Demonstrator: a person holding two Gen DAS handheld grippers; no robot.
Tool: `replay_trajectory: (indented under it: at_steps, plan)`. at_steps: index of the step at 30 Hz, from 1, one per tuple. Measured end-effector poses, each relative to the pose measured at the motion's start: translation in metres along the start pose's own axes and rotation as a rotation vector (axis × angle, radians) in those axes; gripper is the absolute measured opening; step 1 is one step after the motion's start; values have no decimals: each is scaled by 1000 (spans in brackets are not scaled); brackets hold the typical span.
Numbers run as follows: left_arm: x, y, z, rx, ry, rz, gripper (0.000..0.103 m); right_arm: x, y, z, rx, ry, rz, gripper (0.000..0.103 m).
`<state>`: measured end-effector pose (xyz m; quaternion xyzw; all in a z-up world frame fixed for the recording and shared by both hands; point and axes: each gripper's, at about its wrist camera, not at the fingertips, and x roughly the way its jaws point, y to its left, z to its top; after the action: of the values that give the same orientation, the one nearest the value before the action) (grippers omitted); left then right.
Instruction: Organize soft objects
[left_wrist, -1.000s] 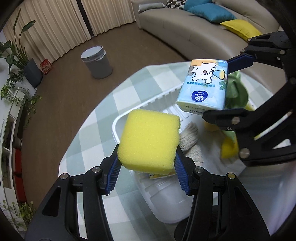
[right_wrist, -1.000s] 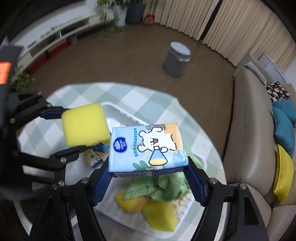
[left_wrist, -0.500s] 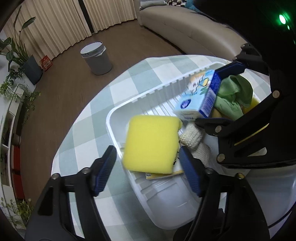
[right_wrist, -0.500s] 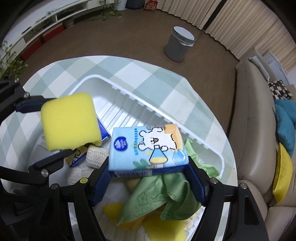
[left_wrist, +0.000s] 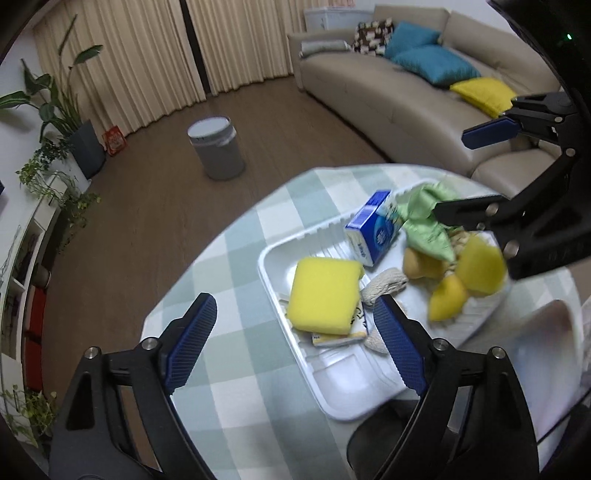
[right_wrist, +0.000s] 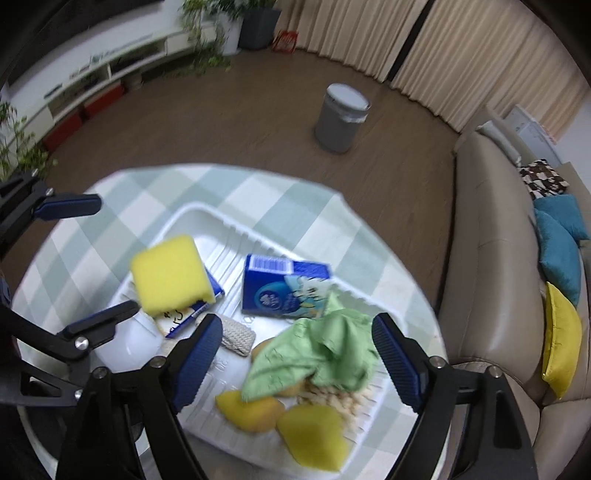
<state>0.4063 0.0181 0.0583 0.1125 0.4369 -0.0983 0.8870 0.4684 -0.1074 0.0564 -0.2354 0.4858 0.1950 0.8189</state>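
White tray (left_wrist: 343, 402): ribbed plastic, set on the checked counter (left_wrist: 236, 280); serves as the collection point for the soft items.

Yellow sponge (left_wrist: 325, 295): lies flat in the near-left end of the tray, atop a small printed packet (left_wrist: 338, 338) (only its edge shows).

Tissue pack (right_wrist: 282, 290): blue, tilted on its edge mid-tray, leaning toward the green cloth (right_wrist: 317, 354).

Green cloth: crumpled, draped over the yellow pieces (right_wrist: 255, 410) and a pale knitted item at the tray's right end (heaped, presumably to keep the loose softs together).

Knit roll (right_wrist: 236, 336): cream, between sponge and cloth.

Left gripper (left_wrist: 291, 347): fingers opening wide, nothing between them; it hangs above the sponge, apart from it.

Right gripper (right_wrist: 295, 354): fingers likewise opening, empty; it hangs above the cloth, with the tissue pack just beyond.

Status: both items appear delivered to the tray; whether anything soft remains outside it cannot be told.
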Motion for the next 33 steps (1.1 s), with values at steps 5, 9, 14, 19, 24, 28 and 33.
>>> replay_trajectory:
  at_steps: [5,9,14,19,24,28,33]
  plan:
    - [-54,7,-22,-63,-119,-15,93,-52,-13,-14,54,-77,4,87]
    - [-99,9,-53,-128,-225,-9,103,-91,-18,-39,109,-155,25,92]
    - [-145,-16,-99,-167,-299,105,103,-143,-20,-95,226,-305,30,103]
    - [-182,-52,-150,-244,-365,158,103,-185,15,-176,312,-475,-37,103]
    - [-199,-85,-190,-323,-346,158,103,-202,66,-257,400,-577,-88,103]
    - [-203,-98,-211,-357,-316,125,103,-200,98,-306,492,-568,-97,103]
    - [-213,-108,-229,-377,-314,133,103,-198,120,-338,557,-526,-103,103]
